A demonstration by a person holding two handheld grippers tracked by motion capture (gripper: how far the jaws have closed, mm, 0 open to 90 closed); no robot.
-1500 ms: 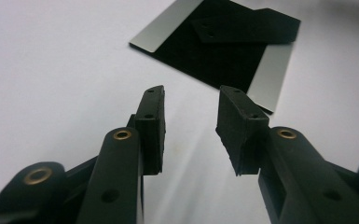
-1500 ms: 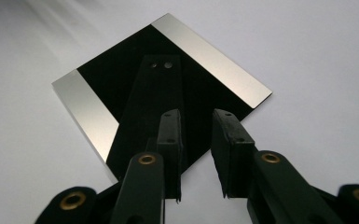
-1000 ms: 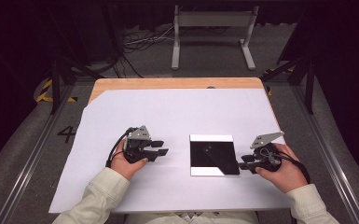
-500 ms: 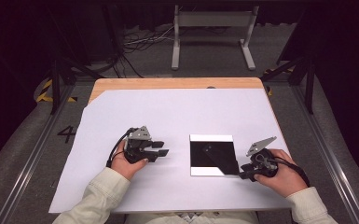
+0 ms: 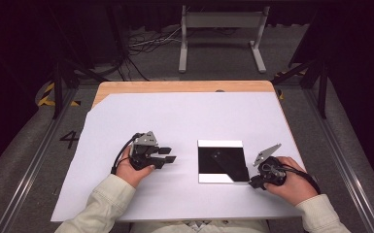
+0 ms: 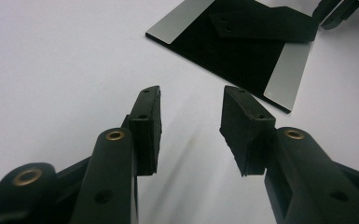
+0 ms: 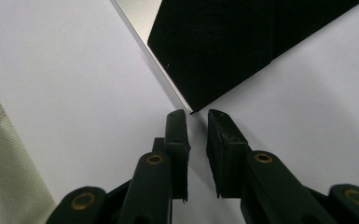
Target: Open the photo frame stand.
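Note:
A square black glossy plate [image 5: 222, 161] with pale strips along two edges lies flat on the white sheet [image 5: 184, 121]. My left gripper [image 5: 169, 155] rests on the sheet to the plate's left, open and empty, pointing at the plate [image 6: 242, 51]. In the left gripper view its jaws [image 6: 191, 100] stand wide apart over bare sheet. My right gripper [image 5: 252, 183] sits at the plate's near right corner. In the right gripper view its jaws [image 7: 196, 116] are a narrow gap apart, and the corner of the plate [image 7: 233, 42] lies just at their tips, not between them.
The white sheet covers most of a wooden table [image 5: 184, 86]. A metal stand [image 5: 222, 29] and cables sit on the floor beyond the far edge. Rails run along both sides of the table. A pale sleeve [image 7: 9, 172] shows beside the right gripper.
My right gripper has slid from the plate's right edge back toward the person, to the near right corner. The left gripper and the plate have stayed put.

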